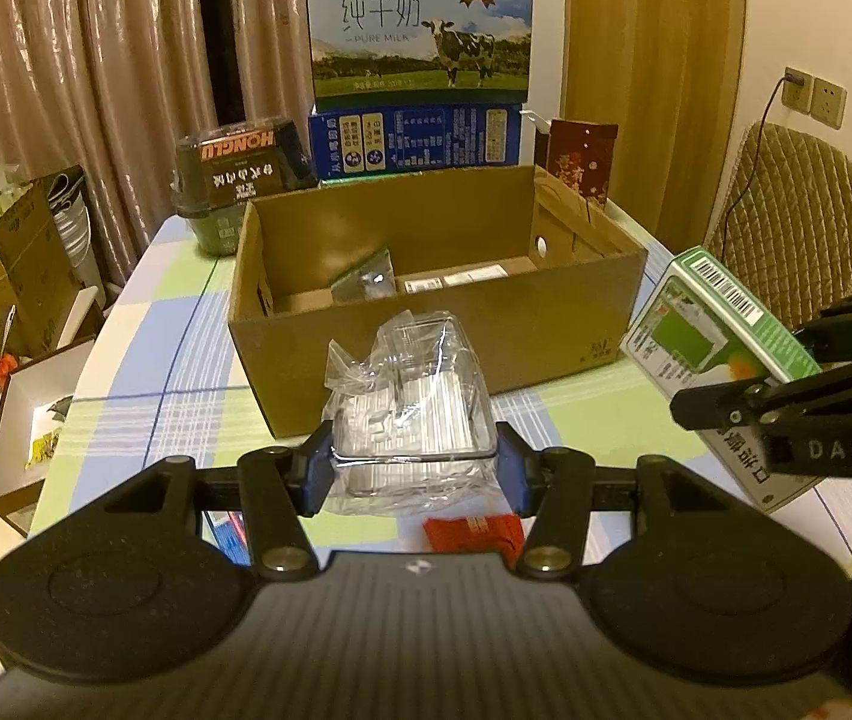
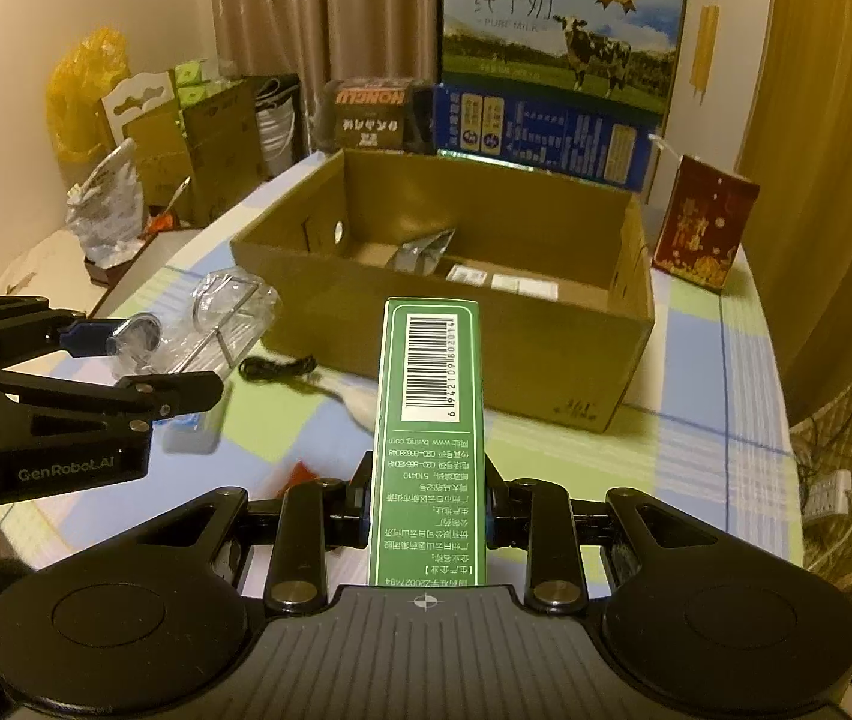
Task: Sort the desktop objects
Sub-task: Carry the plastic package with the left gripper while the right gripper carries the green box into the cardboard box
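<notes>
The left gripper (image 1: 413, 468) clamps a clear crinkled plastic package (image 1: 411, 402). The right gripper (image 2: 426, 516) grips a tall green barcoded carton (image 2: 426, 420) near the open brown cardboard box (image 2: 546, 354).

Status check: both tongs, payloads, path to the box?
Left tongs shut on clear pack. Right tongs shut on green carton. Open box just ahead, already holds items. Nothing blocking.
</notes>
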### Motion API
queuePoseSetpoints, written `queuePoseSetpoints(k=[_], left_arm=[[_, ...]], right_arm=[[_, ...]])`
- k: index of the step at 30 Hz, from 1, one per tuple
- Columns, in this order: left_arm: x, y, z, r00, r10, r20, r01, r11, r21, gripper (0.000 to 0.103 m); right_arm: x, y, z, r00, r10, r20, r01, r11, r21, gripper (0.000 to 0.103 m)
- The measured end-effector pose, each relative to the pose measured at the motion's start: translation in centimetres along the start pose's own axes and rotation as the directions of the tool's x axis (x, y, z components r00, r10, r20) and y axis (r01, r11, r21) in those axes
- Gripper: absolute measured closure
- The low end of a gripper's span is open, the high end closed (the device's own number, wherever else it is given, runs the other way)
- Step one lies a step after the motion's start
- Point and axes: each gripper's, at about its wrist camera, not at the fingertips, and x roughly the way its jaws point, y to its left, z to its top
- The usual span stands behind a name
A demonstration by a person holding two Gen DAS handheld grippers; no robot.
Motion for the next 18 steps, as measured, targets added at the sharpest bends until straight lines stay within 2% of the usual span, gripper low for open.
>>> queuePoseSetpoints(k=[8, 18], left_arm=[[1.6, 1.6, 2.7, 1.000, -0.010, 0.014, 0.010, 1.000, -0.003, 0.054], [4.3, 6.0, 8.1, 0.999, 0.009, 0.034, -0.008, 1.000, -0.016, 0.054]], right_arm=[[0.5, -1.3, 3.7, 1.000, -0.005, 0.029, 0.005, 1.000, -0.008, 0.076], [2.4, -3.2, 9.8, 0.998, -0.014, 0.059, 0.016, 1.000, -0.027, 0.076]])
